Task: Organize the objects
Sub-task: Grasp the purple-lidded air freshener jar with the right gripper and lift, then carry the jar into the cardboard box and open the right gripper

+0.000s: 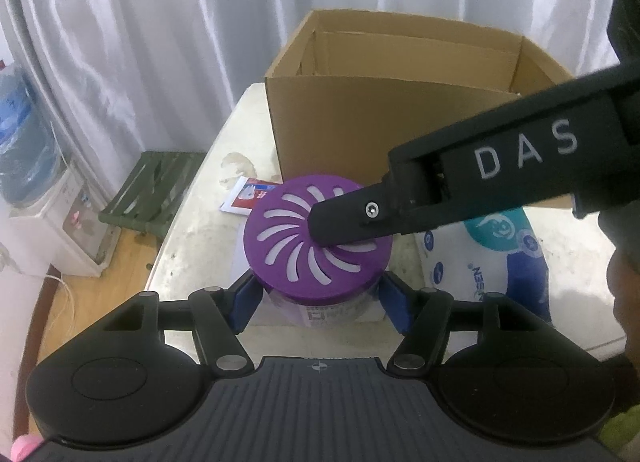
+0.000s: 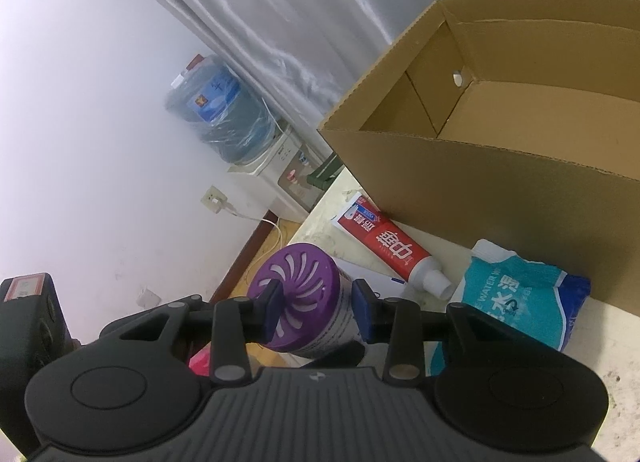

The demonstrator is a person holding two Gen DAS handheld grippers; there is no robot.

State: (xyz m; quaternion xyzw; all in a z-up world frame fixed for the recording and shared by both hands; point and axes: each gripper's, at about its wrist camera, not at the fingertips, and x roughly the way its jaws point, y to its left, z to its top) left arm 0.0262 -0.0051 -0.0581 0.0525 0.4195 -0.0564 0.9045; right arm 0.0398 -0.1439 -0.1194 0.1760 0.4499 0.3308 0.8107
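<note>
A container with a purple slotted lid [image 1: 316, 238] stands on the white table. My left gripper [image 1: 320, 302] has its blue pads on both sides of the clear body, just under the lid. My right gripper [image 2: 316, 312] reaches in from the right and holds the same container [image 2: 304, 302], one finger [image 1: 352, 218] lying across the lid top and the other against the body. An open cardboard box [image 1: 380, 118] stands just behind; it also shows in the right wrist view [image 2: 500, 166].
A red toothpaste tube [image 2: 396, 250] lies in front of the box. A blue wet-wipes pack [image 2: 516, 298] lies to the right. A water dispenser [image 2: 256, 150] and a green stool [image 1: 148, 194] stand off the table's left edge.
</note>
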